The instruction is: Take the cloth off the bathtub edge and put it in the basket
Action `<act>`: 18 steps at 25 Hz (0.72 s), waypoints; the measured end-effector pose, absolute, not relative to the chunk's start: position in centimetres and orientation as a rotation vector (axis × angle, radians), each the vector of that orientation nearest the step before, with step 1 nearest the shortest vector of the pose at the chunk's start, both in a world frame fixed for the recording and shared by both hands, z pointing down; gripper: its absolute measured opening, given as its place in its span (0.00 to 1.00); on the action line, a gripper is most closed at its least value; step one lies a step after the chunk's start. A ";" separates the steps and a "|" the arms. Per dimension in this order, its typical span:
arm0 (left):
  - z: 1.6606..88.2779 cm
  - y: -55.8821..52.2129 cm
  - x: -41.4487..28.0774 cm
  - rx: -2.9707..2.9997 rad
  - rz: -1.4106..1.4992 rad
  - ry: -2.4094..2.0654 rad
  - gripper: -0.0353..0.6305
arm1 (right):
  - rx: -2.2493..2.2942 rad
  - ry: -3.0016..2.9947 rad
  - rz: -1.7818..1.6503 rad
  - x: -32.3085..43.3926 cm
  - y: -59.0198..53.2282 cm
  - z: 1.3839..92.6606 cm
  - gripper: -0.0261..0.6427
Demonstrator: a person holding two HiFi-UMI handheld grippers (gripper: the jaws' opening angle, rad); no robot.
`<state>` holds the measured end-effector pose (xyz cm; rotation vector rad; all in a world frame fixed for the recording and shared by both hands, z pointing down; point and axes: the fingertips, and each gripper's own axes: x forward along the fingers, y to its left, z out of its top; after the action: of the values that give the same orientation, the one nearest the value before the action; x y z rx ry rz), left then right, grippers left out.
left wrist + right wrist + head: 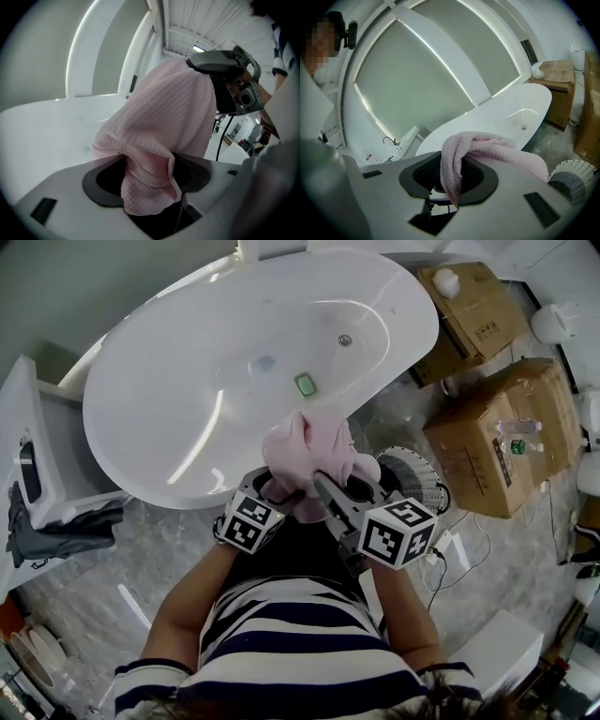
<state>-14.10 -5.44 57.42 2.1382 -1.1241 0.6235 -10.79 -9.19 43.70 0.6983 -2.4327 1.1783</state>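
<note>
Left gripper [150,185] — jaws stand wide apart. A fold of the pink cloth [161,122] hangs loose between them, and the pads are not pressing on it.

Right gripper [449,180] is closed on another fold, with the rest draped over its right-hand jaw. By my reading it alone carries the load.

Cloth is off the bathtub [506,115] edge, bunched in the air between the two grippers. Basket [575,180] sits low, beyond and to the right of the right gripper, near the tub.

Risks, as judged:
- Single narrow pinch on a bunched fold — it could slip out mid-carry and the cloth would drop to the floor [141,559].
- The loose tail may snag in the left gripper's jaws as the grippers part, tugging it out of the grip.
- A trailing end could catch the basket rim and hang outside.
</note>
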 end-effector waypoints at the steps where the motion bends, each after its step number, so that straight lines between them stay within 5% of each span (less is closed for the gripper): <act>1: 56.9 -5.3 -14.0 2.146 0.601 -1.108 0.52 | 0.708 -2.441 1.173 -10.8 -8.9 43.2 0.21; 8: 53.3 -6.2 -14.0 2.245 0.527 -1.148 0.26 | 0.831 -2.487 1.123 -10.4 -7.5 40.5 0.21; 18: 46.0 -10.7 -12.3 2.402 0.346 -1.203 0.17 | 1.088 -2.587 0.976 -6.9 -7.9 35.0 0.21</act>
<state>-12.30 -10.66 45.99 2.4018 -1.2030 0.3463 -6.94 -7.90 35.03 1.0880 -2.5871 0.9760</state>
